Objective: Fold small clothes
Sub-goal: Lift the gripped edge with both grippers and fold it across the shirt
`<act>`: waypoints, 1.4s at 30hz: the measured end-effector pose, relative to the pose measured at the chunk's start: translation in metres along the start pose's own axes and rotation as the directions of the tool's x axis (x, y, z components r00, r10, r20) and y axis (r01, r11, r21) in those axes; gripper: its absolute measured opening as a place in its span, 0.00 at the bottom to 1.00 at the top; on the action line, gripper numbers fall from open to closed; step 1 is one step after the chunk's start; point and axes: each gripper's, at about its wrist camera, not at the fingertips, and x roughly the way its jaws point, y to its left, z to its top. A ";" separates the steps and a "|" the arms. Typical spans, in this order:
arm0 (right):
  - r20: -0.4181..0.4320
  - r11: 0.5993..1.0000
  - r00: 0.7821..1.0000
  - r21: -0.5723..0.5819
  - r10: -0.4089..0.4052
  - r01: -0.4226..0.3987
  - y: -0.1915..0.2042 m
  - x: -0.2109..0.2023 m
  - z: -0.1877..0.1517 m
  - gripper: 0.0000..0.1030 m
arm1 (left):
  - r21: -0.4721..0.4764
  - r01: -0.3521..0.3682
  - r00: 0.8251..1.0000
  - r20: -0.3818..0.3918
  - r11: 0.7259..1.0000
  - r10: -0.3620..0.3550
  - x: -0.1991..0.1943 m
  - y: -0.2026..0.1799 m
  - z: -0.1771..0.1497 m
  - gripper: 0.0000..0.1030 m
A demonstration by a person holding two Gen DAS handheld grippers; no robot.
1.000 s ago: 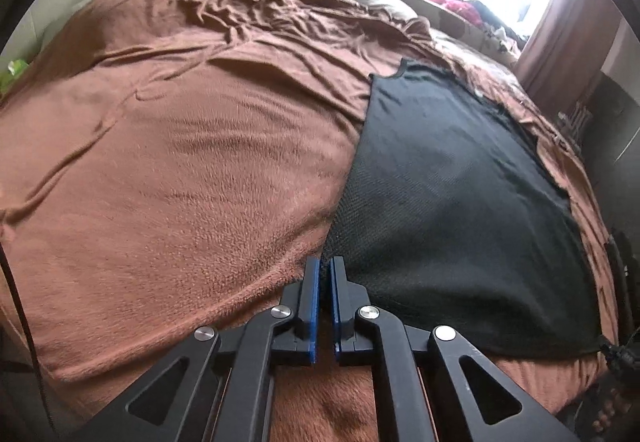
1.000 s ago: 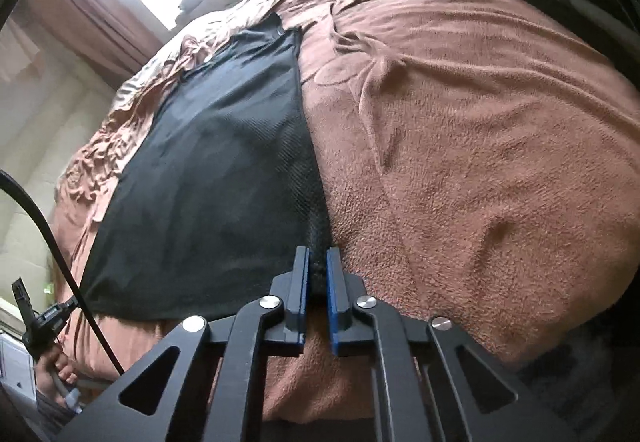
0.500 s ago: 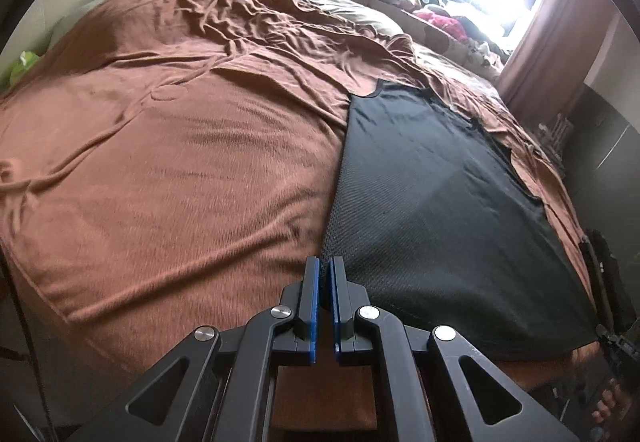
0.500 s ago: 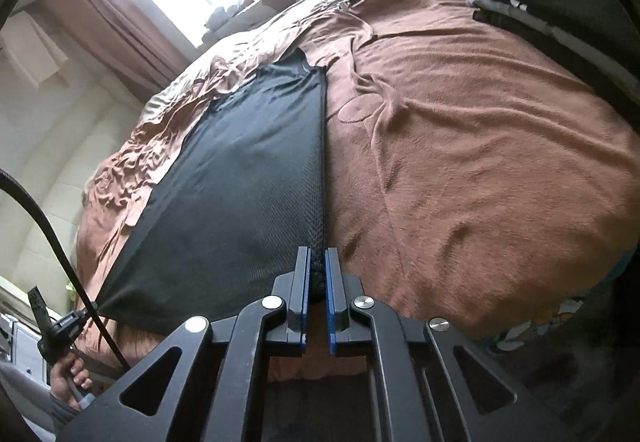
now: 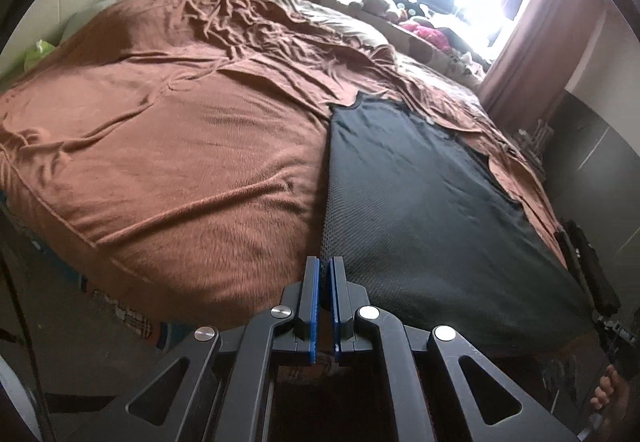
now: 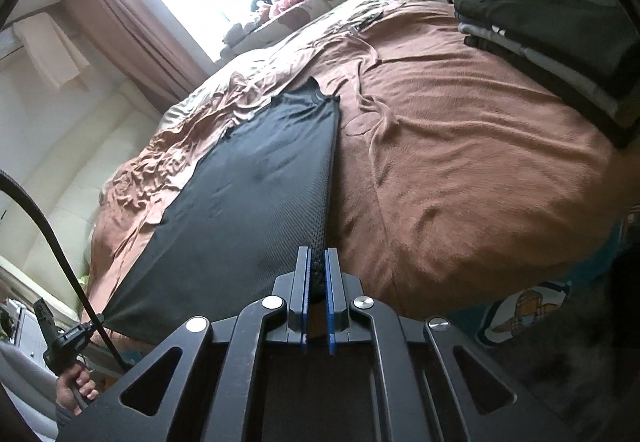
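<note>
A black mesh garment [image 5: 420,210] lies stretched over the brown blanket on the bed, its near hem drawn past the bed's edge. My left gripper [image 5: 324,266] is shut on the garment's near left corner. My right gripper [image 6: 317,258] is shut on the garment's near right corner, where bunched black cloth [image 6: 318,274] shows between the blue pads. The garment also shows in the right wrist view [image 6: 248,202]. The hem runs taut between the two grippers. The far end of the garment rests flat on the blanket.
The brown blanket [image 5: 180,146] covers the whole bed and is wrinkled at the far side. A stack of folded dark clothes [image 6: 560,38] sits at the bed's right. A bright window with clutter on its sill [image 5: 432,26] is beyond. A patterned rug [image 6: 524,310] lies on the floor.
Both grippers have pulled back and risen away from the bed, dragging the garment's near hem toward and over the bed's edge. Both stay shut on their corners.
</note>
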 end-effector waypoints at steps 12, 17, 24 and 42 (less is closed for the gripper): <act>0.069 0.998 0.996 -0.030 0.050 -0.048 -0.003 -0.057 -0.030 0.03 | 0.035 0.053 0.993 0.100 0.998 -0.056 -0.073 -0.013 -0.022 0.04; 0.086 0.994 0.991 -0.020 0.104 -0.103 -0.008 -0.077 -0.041 0.03 | 0.053 0.063 0.988 0.139 0.997 -0.070 -0.100 -0.018 -0.028 0.04; 0.124 0.992 0.984 -0.031 0.126 -0.123 -0.015 -0.097 -0.048 0.03 | 0.094 0.084 0.977 0.189 0.992 -0.100 -0.133 -0.031 -0.034 0.04; 0.179 0.988 0.972 -0.023 0.153 -0.151 -0.010 -0.062 0.000 0.03 | 0.101 0.085 0.963 0.246 0.991 -0.108 -0.148 -0.053 0.017 0.04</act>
